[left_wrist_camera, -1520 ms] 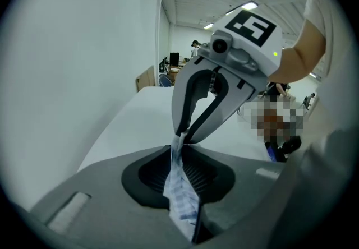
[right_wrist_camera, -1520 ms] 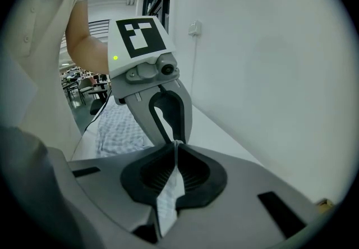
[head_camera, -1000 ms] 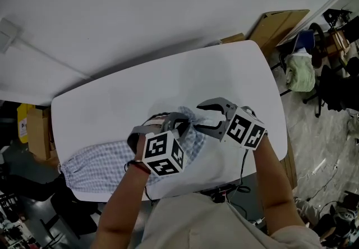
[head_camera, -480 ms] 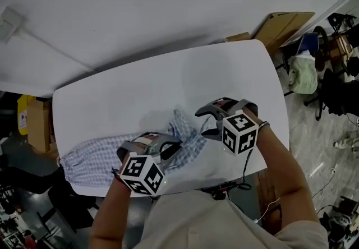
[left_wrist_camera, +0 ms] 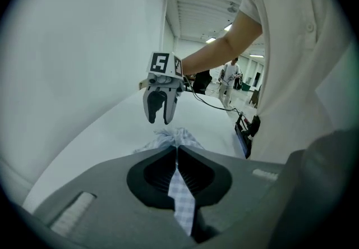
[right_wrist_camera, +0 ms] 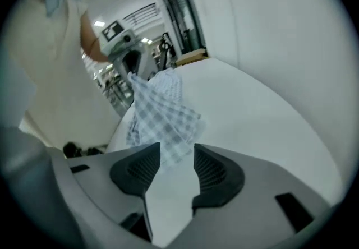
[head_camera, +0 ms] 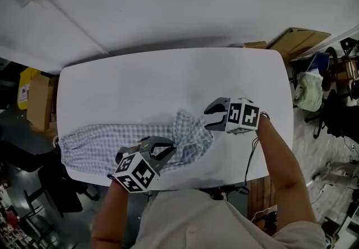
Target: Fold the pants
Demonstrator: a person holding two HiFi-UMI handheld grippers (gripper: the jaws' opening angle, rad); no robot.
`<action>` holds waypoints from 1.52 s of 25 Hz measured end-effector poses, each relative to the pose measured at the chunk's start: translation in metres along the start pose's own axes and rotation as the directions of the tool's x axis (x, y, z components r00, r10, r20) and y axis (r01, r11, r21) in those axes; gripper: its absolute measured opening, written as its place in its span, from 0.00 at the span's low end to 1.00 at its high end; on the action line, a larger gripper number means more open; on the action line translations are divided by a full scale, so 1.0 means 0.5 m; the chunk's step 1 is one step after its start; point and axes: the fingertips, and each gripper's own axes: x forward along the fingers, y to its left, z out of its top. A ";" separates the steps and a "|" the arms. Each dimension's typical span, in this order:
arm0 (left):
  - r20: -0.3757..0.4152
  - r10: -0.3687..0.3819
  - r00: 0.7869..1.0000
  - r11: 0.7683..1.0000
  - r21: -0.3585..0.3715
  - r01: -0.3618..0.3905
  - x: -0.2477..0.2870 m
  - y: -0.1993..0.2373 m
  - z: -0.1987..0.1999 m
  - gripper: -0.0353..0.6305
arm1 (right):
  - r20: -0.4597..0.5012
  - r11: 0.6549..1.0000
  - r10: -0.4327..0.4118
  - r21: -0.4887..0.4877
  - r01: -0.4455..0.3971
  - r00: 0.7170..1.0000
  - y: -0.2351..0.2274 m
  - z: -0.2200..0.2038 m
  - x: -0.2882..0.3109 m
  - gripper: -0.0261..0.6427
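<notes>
**A:** Left gripper (head_camera: pixel 170 146) has pulled back toward the near edge, jaws clamped on the blue-checked cotton pants (head_camera: pixel 106 142) lying on the white rounded table (head_camera: pixel 140 82). Stretching them flat?

**B:** Likely. Right gripper (head_camera: pixel 207 120) has jaws just narrowing, still apart and empty beside the bunched end.

Dim head view, fisheye gripper views.
Your table (head_camera: pixel 168 79) is evenly lit w/ soft shadow behind it; gripper views go black at corners (heavy edge bend), ceiling lights (left_wrist_camera: pixel 211 40) glare, pants (right_wrist_camera: pixel 162 113) slightly soft.
</notes>
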 end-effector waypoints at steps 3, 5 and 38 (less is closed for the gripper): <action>0.006 0.011 1.000 0.999 -0.042 -0.010 -0.007 -0.004 -0.025 0.09 | 0.116 0.969 0.036 0.238 -0.063 0.993 -0.028 -0.003 0.028 0.28; 0.008 0.010 1.000 0.998 -0.061 -0.009 -0.008 -0.008 -0.036 0.09 | 0.135 0.933 0.072 0.342 -0.115 0.988 -0.037 -0.011 0.051 0.27; 0.063 0.105 0.992 0.891 -0.450 -0.066 -0.021 0.006 -0.164 0.09 | -0.240 0.989 0.140 0.076 -0.125 0.961 -0.108 0.130 0.209 0.23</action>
